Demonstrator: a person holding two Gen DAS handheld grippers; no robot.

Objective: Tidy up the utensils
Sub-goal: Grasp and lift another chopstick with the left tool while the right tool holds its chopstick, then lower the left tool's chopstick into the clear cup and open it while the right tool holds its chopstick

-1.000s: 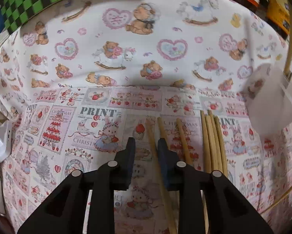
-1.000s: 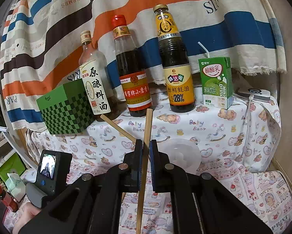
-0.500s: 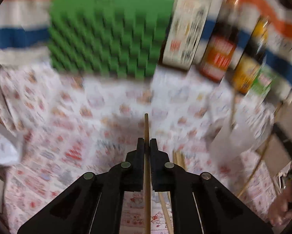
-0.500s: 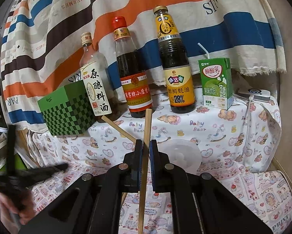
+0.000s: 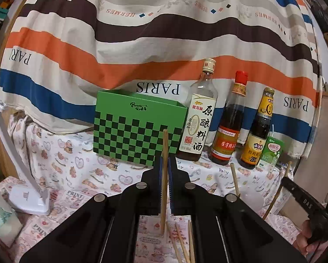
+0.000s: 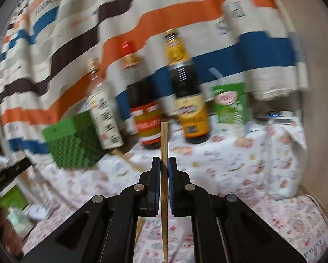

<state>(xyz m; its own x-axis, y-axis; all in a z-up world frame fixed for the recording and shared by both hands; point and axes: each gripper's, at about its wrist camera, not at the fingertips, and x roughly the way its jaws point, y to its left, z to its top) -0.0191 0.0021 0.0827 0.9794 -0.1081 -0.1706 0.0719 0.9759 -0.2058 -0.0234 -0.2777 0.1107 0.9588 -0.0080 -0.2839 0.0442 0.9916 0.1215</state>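
Striped drape (image 5: 142, 43) hangs as backdrop, lettered PARIS and HERMES; printed tablecloth (image 5: 80, 164) covers the raised shelf and the lower surface in front.

Green checkered box (image 5: 139, 131) sits on the shelf, open top; its inside is not visible from here. To its right, touching or just beside it, a clear bottle with white label (image 5: 200, 120), then a red-capped dark bottle (image 5: 228, 127), a yellow-labelled sauce bottle (image 5: 259, 131), and a small green drink carton (image 5: 271, 153) with straw. All upright. Right wrist view is motion-blurred; same row shows there.

White lamp base (image 5: 30, 199) at lower left, its arm rising up and left.

Left gripper (image 5: 164, 168): jaws narrow, clamped on one chopstick (image 5: 164, 175) that runs upright between the pads, tip reaching up in front of the box's lower right corner, lower end hanging above the cloth.

Right gripper (image 6: 164, 171): jaws narrow, clamped on a second chopstick (image 6: 164, 186), upright, tip level with the bottle bases in that view.

Loose chopsticks (image 5: 181, 243) lie on the lower cloth under the left gripper, partly hidden by it. Another stick (image 5: 234, 179) leans up from a pale translucent cup (image 5: 251, 199), contents otherwise unclear.
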